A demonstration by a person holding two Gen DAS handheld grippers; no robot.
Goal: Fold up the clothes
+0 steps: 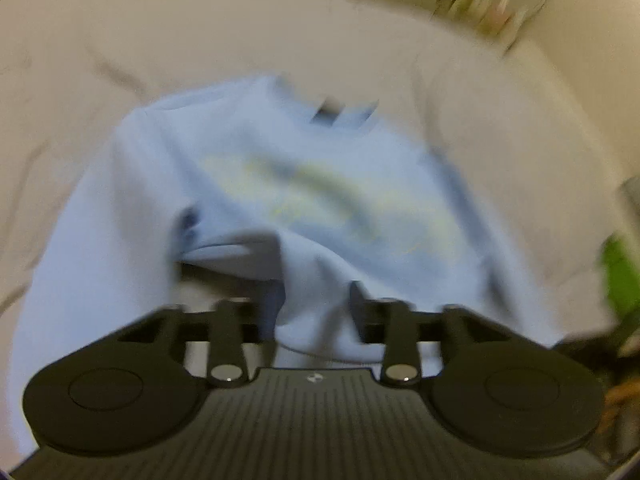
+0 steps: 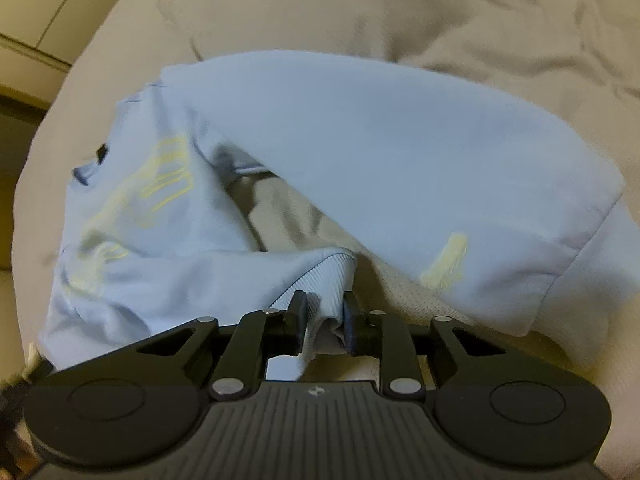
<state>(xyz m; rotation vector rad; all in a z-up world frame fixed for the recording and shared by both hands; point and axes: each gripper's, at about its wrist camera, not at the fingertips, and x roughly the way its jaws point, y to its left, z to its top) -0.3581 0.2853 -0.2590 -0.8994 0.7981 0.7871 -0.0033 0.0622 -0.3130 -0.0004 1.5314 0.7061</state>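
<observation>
Bottom centre, left gripper [image 1: 316, 320]: jaws clamped on a fold of the light-blue sweatshirt [image 1: 280, 184], view blurred. Right gripper [image 2: 324, 320]: jaws clamped on its ribbed hem [image 2: 320, 280]. Sweatshirt w/ yellow print fills mid-frame, partly lifted off the beige bed sheet [image 2: 440, 12] behind. Green object [image 1: 620, 276] at right edge.

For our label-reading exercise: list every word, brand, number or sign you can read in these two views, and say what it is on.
No text can be read.
Yellow print on the light blue sweatshirt: lettering or graphic, too blurred and creased to read.
Small white emblem on each claw body: a symbol, no letters.
Yellow mark on the sleeve: a smear, illegible.
</observation>
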